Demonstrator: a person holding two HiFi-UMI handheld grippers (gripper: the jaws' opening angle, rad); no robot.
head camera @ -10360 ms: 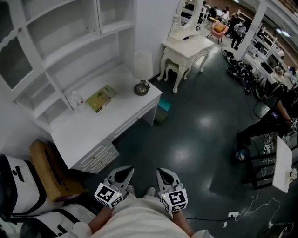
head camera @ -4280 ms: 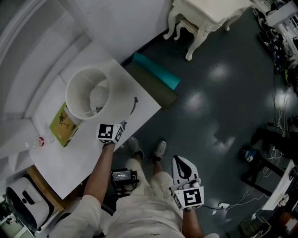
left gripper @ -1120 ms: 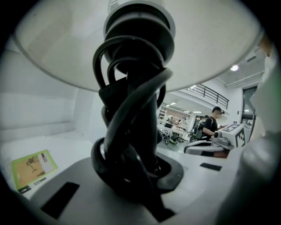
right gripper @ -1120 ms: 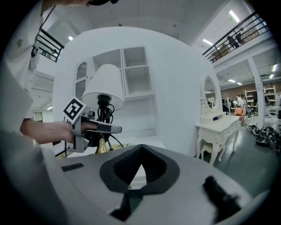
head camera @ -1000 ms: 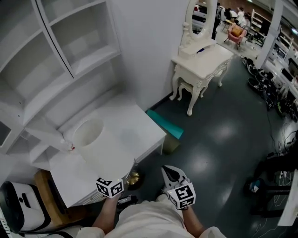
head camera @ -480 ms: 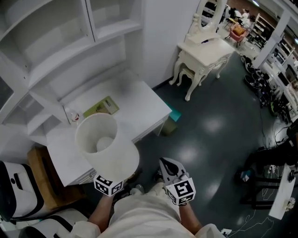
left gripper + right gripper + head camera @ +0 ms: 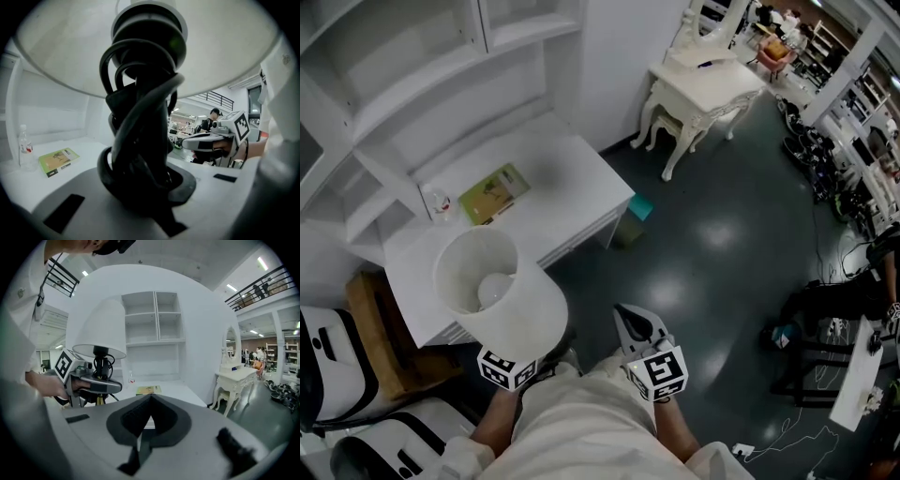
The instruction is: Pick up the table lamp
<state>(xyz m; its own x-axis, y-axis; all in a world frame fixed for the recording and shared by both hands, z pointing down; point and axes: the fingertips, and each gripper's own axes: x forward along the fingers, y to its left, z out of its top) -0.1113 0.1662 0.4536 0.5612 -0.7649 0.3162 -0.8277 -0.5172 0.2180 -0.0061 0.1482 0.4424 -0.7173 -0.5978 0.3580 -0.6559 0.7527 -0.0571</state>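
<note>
The table lamp has a white shade (image 7: 492, 291) with its bulb showing from above, and it hangs in the air in front of the white desk (image 7: 572, 187). My left gripper (image 7: 140, 183) is shut on the lamp's dark stem (image 7: 140, 117), which has a black cord wound round it. In the head view only that gripper's marker cube (image 7: 506, 367) shows under the shade. My right gripper (image 7: 630, 323) is held beside it, shut and empty. The right gripper (image 7: 150, 401) view shows the lamp (image 7: 101, 329) and the left gripper (image 7: 91, 385) to its left.
A green book (image 7: 492, 192) and a small bottle (image 7: 438, 202) lie on the desk under white shelves (image 7: 412, 56). A teal box (image 7: 639, 208) sits by the desk's end, a brown box (image 7: 375, 328) at left, a white dressing table (image 7: 703, 84) farther off.
The lamp, once standing on the desk's end, now hangs in my left gripper. Over the last second both grippers and the lamp have drawn back from the desk.
</note>
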